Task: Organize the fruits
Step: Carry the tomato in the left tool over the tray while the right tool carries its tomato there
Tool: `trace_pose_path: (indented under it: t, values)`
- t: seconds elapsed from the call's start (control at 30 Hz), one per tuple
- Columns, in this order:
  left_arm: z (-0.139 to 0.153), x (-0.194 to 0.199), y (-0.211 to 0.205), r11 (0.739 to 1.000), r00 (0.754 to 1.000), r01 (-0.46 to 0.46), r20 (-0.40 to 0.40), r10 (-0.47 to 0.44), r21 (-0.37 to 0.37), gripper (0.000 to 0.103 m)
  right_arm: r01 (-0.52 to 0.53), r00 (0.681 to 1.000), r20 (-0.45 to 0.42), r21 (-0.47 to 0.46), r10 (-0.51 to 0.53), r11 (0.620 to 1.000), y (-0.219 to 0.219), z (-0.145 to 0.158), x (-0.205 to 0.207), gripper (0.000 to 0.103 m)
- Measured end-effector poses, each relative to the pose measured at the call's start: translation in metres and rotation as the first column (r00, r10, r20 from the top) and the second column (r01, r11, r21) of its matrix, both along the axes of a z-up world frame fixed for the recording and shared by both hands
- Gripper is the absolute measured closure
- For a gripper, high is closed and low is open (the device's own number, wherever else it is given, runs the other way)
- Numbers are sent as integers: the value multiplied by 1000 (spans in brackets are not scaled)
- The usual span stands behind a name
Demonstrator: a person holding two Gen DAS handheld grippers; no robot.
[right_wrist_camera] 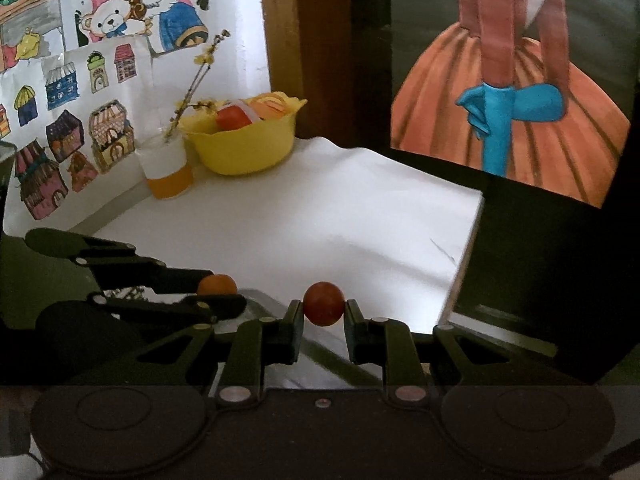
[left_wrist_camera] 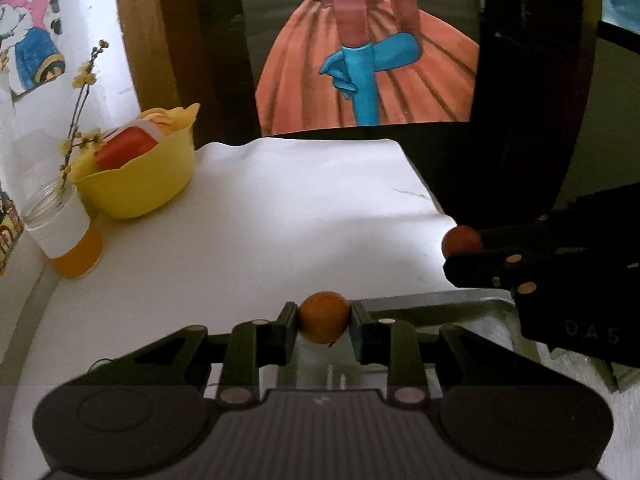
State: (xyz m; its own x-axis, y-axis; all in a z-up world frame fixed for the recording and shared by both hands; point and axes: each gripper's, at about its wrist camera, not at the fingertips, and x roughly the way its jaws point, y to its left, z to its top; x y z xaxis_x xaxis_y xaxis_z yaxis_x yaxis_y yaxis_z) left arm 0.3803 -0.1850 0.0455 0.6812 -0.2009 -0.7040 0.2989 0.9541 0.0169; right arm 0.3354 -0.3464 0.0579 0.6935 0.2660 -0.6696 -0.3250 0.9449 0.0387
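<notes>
1. Orange and round, a small smooth fruit [left_wrist_camera: 323, 317] sits clamped between the fingers of the left hand-held gripper [left_wrist_camera: 324, 322], held above a grey metal tray [left_wrist_camera: 440, 308] at the near edge of the white-covered worktop [left_wrist_camera: 280, 220].
2. The right hand-held gripper [right_wrist_camera: 323, 312] likewise grips a small darker red-orange round fruit [right_wrist_camera: 323, 304]; its jaws press the fruit's two sides at about its widest part.
3. The two hand-held grippers hang near each other, left of one another as named, each showing in the other's camera with its fruit.
4. Well apart, at the far left corner of the worktop, stands a yellow plastic bowl [right_wrist_camera: 240, 152] already filled with fruit and a red-and-white packet, just beside a glass jar [right_wrist_camera: 168, 172] holding yellow-flowered twigs.
5. If the bowl is the goal, as I judge it, carry one fruit at a time, keep the grip steady, approach from the bowl's open right side to avoid the twigs, and release low so nothing rolls out.
</notes>
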Motion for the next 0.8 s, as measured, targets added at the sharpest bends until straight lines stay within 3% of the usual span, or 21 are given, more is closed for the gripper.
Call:
trace_pose_path:
  t: [0.8]
  values:
    - [-10, -42, -13, 993, 992, 112, -67, -110, 26, 73, 0, 996, -84, 3, 0, 1000, -1, -19, -48, 80]
